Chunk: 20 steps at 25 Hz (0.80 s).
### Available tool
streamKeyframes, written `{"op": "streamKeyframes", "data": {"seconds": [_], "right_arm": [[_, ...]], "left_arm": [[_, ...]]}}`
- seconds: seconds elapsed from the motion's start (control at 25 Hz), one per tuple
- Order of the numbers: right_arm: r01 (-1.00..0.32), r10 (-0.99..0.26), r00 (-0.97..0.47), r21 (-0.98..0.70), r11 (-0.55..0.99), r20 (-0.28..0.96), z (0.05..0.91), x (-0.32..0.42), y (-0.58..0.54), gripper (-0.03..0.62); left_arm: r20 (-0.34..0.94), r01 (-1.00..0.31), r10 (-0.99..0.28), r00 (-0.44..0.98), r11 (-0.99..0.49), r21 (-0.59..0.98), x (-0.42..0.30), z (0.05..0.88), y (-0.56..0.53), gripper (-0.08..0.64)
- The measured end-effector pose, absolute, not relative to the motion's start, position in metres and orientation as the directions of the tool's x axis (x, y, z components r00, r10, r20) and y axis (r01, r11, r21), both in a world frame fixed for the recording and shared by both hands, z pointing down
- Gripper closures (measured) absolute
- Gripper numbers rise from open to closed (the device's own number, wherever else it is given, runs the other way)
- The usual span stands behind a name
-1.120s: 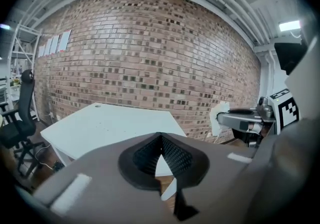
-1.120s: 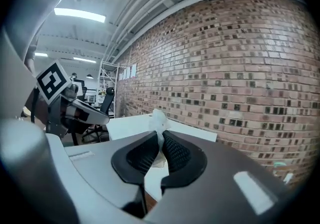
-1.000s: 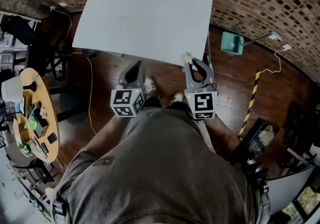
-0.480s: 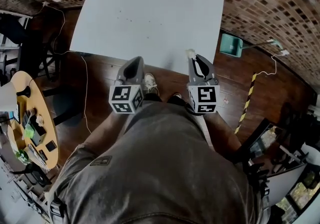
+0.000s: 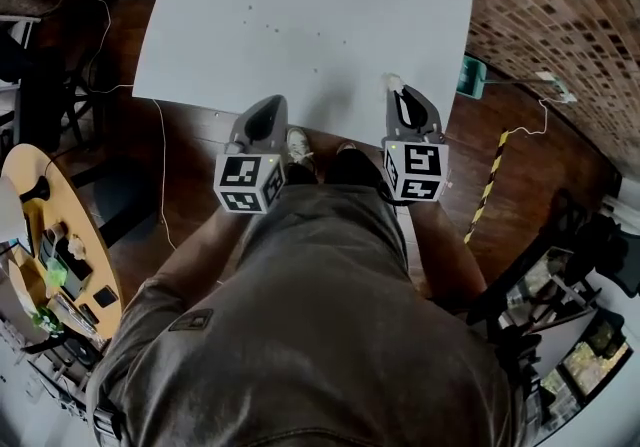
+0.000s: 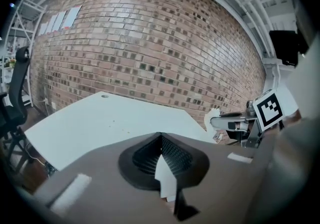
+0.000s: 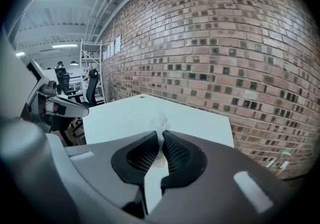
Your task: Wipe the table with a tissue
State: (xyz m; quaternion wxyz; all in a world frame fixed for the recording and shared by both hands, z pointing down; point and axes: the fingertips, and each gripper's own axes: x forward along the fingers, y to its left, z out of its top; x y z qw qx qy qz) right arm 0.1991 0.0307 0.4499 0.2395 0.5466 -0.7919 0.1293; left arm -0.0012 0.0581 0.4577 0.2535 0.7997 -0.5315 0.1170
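The white table fills the top of the head view, with a few small specks near its middle. My right gripper is over the table's near edge, shut on a small white tissue. In the right gripper view the tissue pokes out from between the closed jaws of my right gripper. My left gripper hovers at the same near edge, shut with nothing in it. The left gripper view shows my left gripper with its jaws pressed together, the table ahead, and the tissue at right.
A round wooden side table with small items stands at the left. A green dustpan lies by the brick wall, with a yellow-black strip and cables on the wooden floor. An office chair stands left of the table.
The person has stepped closer to the table. Both grippers moved forward, from over the floor to the table's near edge. The right gripper still holds the tissue.
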Motion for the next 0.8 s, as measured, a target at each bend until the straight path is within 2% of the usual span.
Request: {"op": "streamKeyframes", "data": {"seconds": [0.4,0.8], "right_arm": [[-0.922,-0.730,-0.291,0.022,0.386,0.619,0.501,0.192,-0.006,0.554],[-0.894,-0.591,-0.303,-0.008,0.447,0.748,0.555,0.189,-0.041,0.554]], "left_arm": [[0.531,-0.935,-0.775,0.343,-0.225,0.275,-0.022,0.490,0.034,0.558],[0.604,-0.947,-0.734,0.311,-0.186,0.261,-0.022,0.513,0.015,0.558]]}}
